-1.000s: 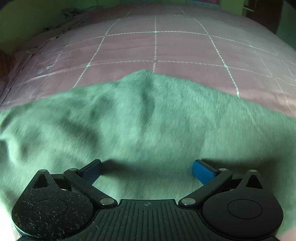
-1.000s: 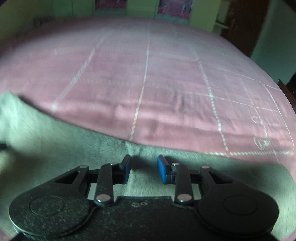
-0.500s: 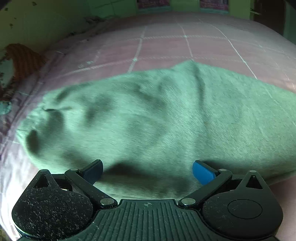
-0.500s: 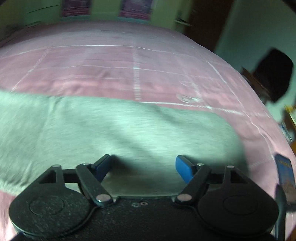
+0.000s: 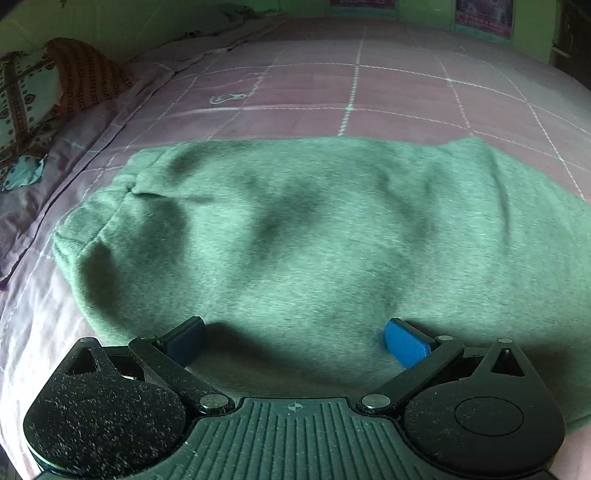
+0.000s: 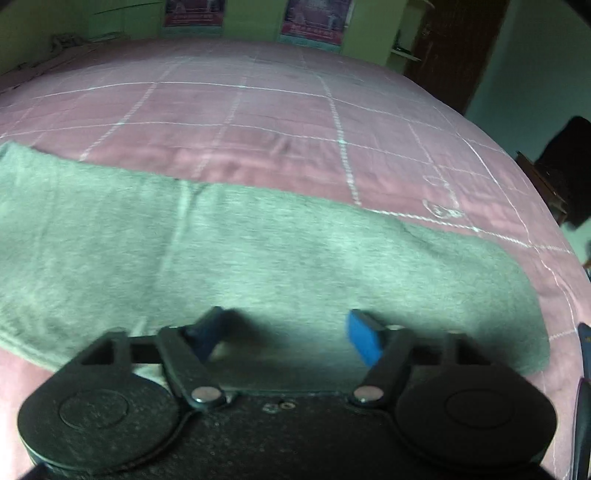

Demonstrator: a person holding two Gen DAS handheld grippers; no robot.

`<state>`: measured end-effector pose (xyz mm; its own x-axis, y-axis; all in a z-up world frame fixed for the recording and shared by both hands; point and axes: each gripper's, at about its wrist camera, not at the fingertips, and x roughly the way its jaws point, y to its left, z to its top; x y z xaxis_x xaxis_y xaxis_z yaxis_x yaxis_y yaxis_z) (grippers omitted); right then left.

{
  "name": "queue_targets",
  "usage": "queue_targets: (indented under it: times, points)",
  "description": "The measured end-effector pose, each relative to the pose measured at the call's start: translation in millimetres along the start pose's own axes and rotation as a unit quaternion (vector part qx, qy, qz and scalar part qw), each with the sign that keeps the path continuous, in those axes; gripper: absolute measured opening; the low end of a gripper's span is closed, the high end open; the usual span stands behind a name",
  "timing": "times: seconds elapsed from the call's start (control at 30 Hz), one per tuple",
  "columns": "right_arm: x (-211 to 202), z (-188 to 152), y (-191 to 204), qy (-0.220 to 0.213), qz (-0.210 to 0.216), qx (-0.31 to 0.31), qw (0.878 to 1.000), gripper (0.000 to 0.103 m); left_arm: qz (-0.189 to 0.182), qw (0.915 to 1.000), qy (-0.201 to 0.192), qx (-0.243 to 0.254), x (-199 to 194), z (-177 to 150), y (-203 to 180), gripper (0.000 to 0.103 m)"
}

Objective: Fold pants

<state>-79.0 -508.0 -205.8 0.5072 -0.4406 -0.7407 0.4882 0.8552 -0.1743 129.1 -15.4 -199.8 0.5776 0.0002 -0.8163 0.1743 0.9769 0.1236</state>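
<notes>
Grey-green pants (image 5: 295,240) lie flat across the pink checked bedspread (image 5: 369,92), with a folded band end at the left. My left gripper (image 5: 295,341) is open and empty, hovering over the near edge of the pants. In the right wrist view the same pants (image 6: 258,251) stretch from the left edge to a squared end at the right. My right gripper (image 6: 286,334) is open and empty above the near edge of the pants, its blue pads (image 6: 364,341) apart.
A patterned pillow (image 5: 33,96) lies at the left edge of the bed. Green walls with posters (image 6: 314,20) stand beyond the bed. A dark wooden door (image 6: 454,48) and dark furniture (image 6: 561,162) are at the right.
Both grippers have pulled back from the pants, so more cloth shows. The right gripper's jaws have opened wider. The left view has swung leftward, bringing the band end and pillow into view.
</notes>
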Motion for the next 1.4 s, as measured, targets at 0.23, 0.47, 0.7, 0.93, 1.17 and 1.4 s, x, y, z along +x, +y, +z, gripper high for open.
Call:
queue_targets:
  times: [0.23, 0.47, 0.7, 0.93, 1.17, 1.4]
  points:
    - [1, -4, -8, 0.007, -0.007, 0.03, 1.0, 0.081, 0.021, 0.9996, -0.017, -0.004, 0, -10, -6, 0.103]
    - [-2, -2, -10, 0.018, 0.003, 0.041, 0.999, 0.084, 0.025, 0.9996, -0.008, 0.006, -15, -12, -10, 0.103]
    - [-34, -14, -14, -0.017, -0.006, 0.034, 0.999, 0.072, -0.005, 0.9965, -0.06, 0.058, -69, -31, -55, 0.103]
    - [-26, -22, -29, -0.001, -0.006, 0.039, 0.999, 0.072, -0.03, 0.9954, -0.024, 0.088, -62, -46, -111, 0.103]
    - [-32, -37, -46, -0.02, -0.005, 0.046, 0.999, 0.074, -0.045, 0.9946, -0.041, 0.084, -82, -42, -127, 0.103]
    - [-29, -8, -62, -0.045, -0.018, 0.045, 0.998, 0.073, -0.079, 0.992, -0.01, 0.098, -76, -41, -176, 0.103]
